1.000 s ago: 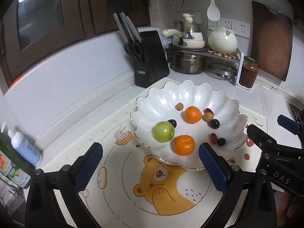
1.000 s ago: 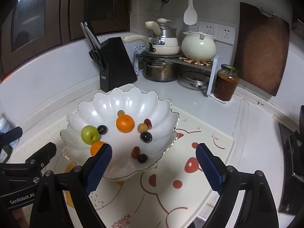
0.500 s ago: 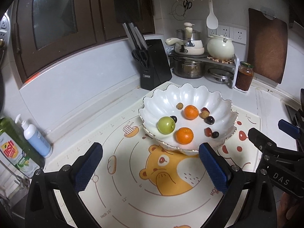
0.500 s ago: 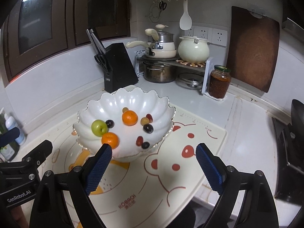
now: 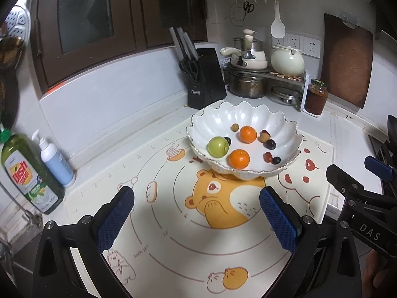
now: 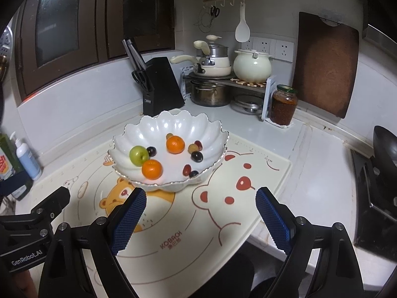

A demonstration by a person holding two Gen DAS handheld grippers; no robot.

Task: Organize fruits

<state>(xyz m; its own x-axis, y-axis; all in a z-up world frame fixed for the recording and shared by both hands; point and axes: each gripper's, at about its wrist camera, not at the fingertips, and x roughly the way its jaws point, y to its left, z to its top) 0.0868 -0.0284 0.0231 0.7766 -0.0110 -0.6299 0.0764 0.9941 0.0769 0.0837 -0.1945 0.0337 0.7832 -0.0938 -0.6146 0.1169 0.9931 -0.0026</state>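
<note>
A white scalloped bowl (image 5: 285,129) (image 6: 148,129) stands on the cartoon bear mat (image 5: 173,236) (image 6: 223,223). Inside lie a green apple (image 5: 218,147) (image 6: 138,155), two oranges (image 5: 239,159) (image 5: 248,134) (image 6: 152,169) (image 6: 175,144), and several small dark and tan fruits (image 5: 269,144) (image 6: 197,156). My left gripper (image 5: 196,216) hangs open over the mat, well short of the bowl, with nothing between its blue pads. My right gripper (image 6: 201,216) is open too, empty, in front of the bowl and to its right.
A black knife block (image 5: 206,79), stacked pots on a rack (image 5: 250,74), a cream pot (image 6: 251,67) and a jar (image 6: 282,104) stand behind the bowl. Soap bottles (image 5: 29,171) stand at the left. A stove with a dark pan (image 6: 382,149) is at the right; the counter edge (image 6: 273,245) is near.
Both grippers have drawn back from the bowl and risen a little; the bowl looks smaller and farther. The jaws stayed open and the fruits did not move.
</note>
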